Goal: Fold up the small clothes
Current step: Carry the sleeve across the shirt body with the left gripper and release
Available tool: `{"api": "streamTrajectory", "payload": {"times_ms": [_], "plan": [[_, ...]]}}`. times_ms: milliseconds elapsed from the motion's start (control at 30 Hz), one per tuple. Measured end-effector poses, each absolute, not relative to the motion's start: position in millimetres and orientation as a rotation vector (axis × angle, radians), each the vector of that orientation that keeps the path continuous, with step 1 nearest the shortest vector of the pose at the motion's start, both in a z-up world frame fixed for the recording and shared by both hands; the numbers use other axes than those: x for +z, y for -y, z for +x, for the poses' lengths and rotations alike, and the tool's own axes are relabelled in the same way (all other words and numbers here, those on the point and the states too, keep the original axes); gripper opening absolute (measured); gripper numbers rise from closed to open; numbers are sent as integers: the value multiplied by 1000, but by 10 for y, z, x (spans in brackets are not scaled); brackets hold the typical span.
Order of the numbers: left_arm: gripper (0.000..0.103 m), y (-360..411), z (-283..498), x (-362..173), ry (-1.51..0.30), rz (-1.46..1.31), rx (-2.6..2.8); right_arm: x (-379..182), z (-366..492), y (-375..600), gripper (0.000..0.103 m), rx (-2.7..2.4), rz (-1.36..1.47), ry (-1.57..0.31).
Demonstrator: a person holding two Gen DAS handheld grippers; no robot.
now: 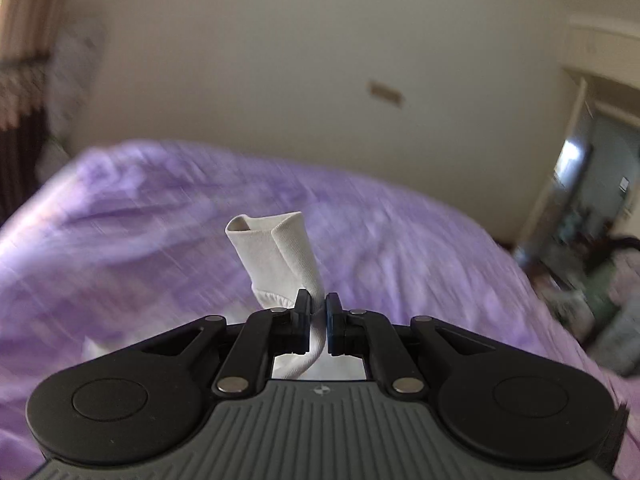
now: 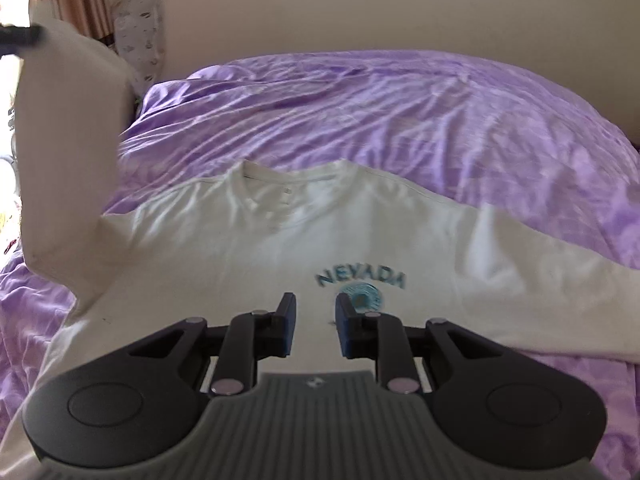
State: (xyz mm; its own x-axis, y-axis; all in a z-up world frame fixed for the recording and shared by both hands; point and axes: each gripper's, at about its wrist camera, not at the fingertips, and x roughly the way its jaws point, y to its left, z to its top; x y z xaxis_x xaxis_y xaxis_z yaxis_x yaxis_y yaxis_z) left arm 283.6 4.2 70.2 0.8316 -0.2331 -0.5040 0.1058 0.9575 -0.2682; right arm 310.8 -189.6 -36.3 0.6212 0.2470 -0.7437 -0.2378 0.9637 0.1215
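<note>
White long-sleeved shirt (image 2: 248, 248) lies face up on the purple bedspread (image 2: 400, 120), collar toward the far wall, blue "NEVADA" print (image 2: 360, 280) on the chest, body running from collar down toward the viewer. Its long axis across the bed is the sleeve line. One sleeve (image 2: 540, 280) lies flat, stretched out to the right side of the right wrist view. The other sleeve (image 2: 68, 152) is off the bed: it rises steeply from the shoulder at the left of that view, up to a dark fingertip at the top left corner. Left gripper (image 1: 319, 320) is pinched almost closed on that sleeve, white fabric squeezed between the jaws, with the cuff end (image 1: 268, 236) standing up beyond the tips; it is held above the bedspread, background streaked with blur. Right gripper (image 2: 316, 324) hovers over the lower chest just short of the print, jaws a narrow gap apart with nothing between them; whether its tips touch the cloth cannot be told. Key relation, as I judge it: the lifted sleeve is outboard of the shirt body on the left, so the fold line runs along the body's length near the left shoulder, and the carry must go rightward across the chest toward the print. Left hand owns that move; right hand is nearer the chest and placed to pin it. Flat sleeve is nearer the right hand.
</note>
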Motion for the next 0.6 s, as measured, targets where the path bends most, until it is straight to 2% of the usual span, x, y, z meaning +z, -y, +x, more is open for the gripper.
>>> {"api": "streamTrajectory", "payload": {"times_ms": [167,267,333,367,400,500,567,600], "plan": [[7,437,3111,-394,-824,-237,-279,-603,3121,2206,17,230,48,-918],[10,409,3081,-874,-985,-275,-333,-792,3133,2359,17,208,99,-977],[19,383,3068,-996,-1062,-328,-391,-905,3133,2429,17,206,130,-1012],[36,364,3065,-1027,-1090,-337,-433,-953,3138,2451,19,207,146,-1028],[49,337,3054,-1032,-1095,-334,-459,-994,3149,2471,19,209,167,-1043],[58,213,2959,-822,-1060,-305,-507,-1049,3189,2478,22,208,225,-1064],[60,62,2877,-604,-1026,-282,-524,-1038,3219,2441,35,214,239,-1059],[60,9,2829,-498,-1002,-260,-510,-1020,3238,2421,35,220,244,-1056]]}}
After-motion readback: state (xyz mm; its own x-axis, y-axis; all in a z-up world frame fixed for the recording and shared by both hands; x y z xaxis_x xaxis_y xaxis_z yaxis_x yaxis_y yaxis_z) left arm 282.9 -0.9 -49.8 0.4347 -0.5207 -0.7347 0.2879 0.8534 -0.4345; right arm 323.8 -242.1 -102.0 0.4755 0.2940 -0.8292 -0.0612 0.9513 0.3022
